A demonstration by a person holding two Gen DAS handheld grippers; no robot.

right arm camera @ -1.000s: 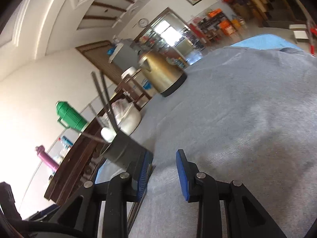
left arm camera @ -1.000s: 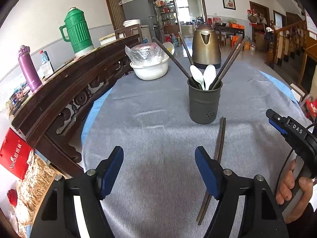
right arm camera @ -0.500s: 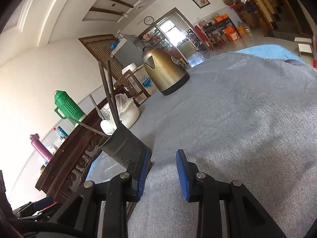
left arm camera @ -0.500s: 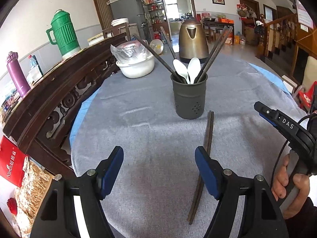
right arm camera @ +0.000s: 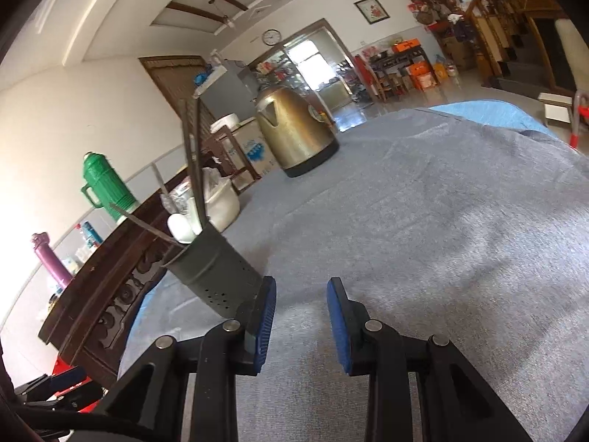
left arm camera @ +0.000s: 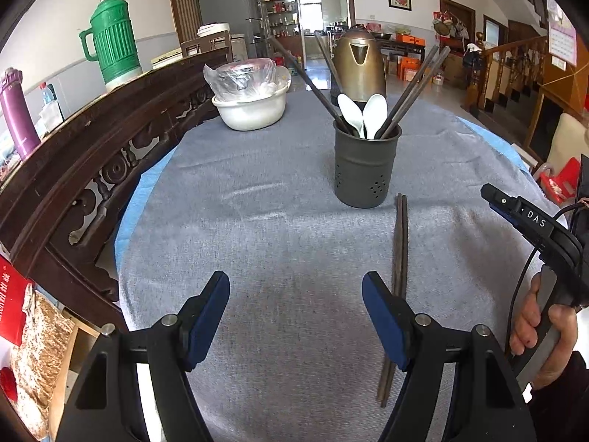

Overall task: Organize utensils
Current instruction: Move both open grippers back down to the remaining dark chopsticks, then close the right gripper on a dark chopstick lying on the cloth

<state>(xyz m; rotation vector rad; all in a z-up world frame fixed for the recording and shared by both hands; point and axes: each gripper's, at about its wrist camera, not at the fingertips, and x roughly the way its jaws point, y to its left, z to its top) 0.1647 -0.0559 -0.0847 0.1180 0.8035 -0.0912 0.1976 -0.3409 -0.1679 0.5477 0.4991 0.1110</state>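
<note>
A dark grey utensil holder (left arm camera: 366, 164) stands on the grey tablecloth (left arm camera: 265, 228), holding two white spoons (left arm camera: 362, 114) and several dark chopsticks. A pair of dark chopsticks (left arm camera: 399, 258) lies flat on the cloth in front of the holder, its near end passing behind my left gripper's right finger (left arm camera: 384, 326). My left gripper (left arm camera: 294, 316) is open and empty above the cloth. My right gripper (right arm camera: 300, 313) is open and empty; it also shows at the right edge of the left wrist view (left arm camera: 530, 221). The holder (right arm camera: 213, 276) stands just left of its left finger.
A gold kettle (left arm camera: 359, 64) and a white basin with a plastic-wrapped bowl (left arm camera: 252, 105) stand behind the holder. A carved dark wooden bench back (left arm camera: 92, 154) runs along the table's left side, with a green thermos (left arm camera: 112, 40) and a purple bottle (left arm camera: 16, 114) beyond.
My left gripper has drawn back and tilted, so the holder and loose chopsticks appear more centred. My right gripper has rotated toward level and stays open.
</note>
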